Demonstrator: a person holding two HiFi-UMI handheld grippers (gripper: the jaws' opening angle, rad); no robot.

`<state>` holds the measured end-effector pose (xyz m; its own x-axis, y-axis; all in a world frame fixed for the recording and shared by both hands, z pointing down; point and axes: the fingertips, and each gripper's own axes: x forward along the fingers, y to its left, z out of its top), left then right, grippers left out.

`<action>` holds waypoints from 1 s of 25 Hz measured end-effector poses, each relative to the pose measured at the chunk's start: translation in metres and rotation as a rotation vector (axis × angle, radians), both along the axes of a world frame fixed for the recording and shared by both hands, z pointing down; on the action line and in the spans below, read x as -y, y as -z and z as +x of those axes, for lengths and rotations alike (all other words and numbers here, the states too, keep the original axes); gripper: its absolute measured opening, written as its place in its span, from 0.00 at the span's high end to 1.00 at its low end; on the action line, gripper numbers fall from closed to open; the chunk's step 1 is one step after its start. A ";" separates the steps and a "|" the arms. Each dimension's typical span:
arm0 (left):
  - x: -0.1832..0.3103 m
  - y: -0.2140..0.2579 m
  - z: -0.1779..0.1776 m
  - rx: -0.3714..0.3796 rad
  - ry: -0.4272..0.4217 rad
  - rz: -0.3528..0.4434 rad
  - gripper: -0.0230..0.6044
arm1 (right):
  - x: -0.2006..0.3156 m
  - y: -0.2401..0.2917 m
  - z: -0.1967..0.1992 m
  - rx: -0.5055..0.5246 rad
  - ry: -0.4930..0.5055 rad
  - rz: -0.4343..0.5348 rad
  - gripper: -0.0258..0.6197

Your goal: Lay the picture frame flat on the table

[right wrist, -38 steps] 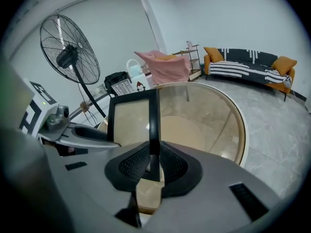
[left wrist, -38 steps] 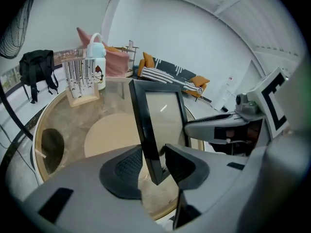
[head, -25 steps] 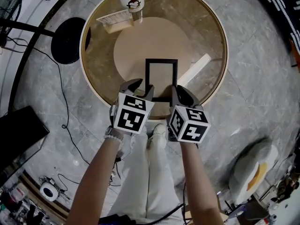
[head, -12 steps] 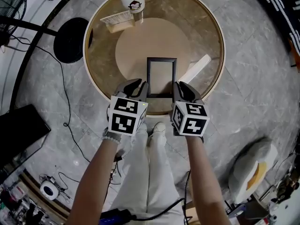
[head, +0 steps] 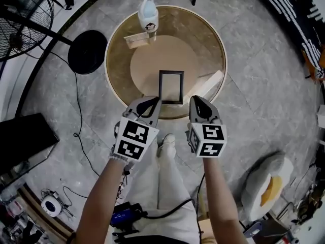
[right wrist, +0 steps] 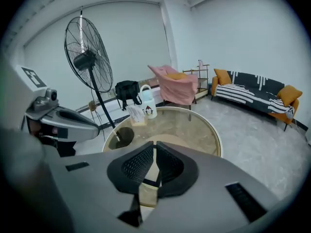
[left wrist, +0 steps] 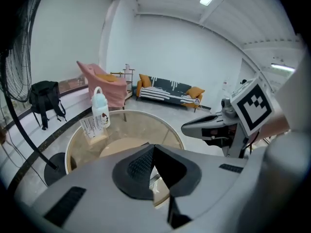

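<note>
Closing right gripper (right wrist: pixel 155 144), empty, tilted downward

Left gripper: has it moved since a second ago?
Yes. The left gripper has drawn off the picture frame toward the near rim of the table; its jaws have just been closing, empty.

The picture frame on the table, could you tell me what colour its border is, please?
Black; the picture frame shows best in the head view.

No text is legible. The bottle (head: pixel 148 13) bears a cartoon label; print on the card (head: pixel 136 39) appears unreadably small.
</note>
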<state>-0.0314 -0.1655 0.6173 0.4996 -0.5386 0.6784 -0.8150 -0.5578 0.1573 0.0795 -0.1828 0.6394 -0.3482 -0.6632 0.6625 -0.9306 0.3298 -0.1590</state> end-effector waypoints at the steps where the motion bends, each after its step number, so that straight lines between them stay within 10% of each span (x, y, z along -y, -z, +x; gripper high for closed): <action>1: -0.003 0.014 0.002 -0.007 -0.011 0.010 0.94 | -0.002 0.015 0.002 -0.001 -0.007 0.015 0.89; 25: -0.036 0.268 -0.021 -0.054 0.002 0.338 0.94 | -0.044 0.287 0.008 0.061 -0.025 0.378 0.90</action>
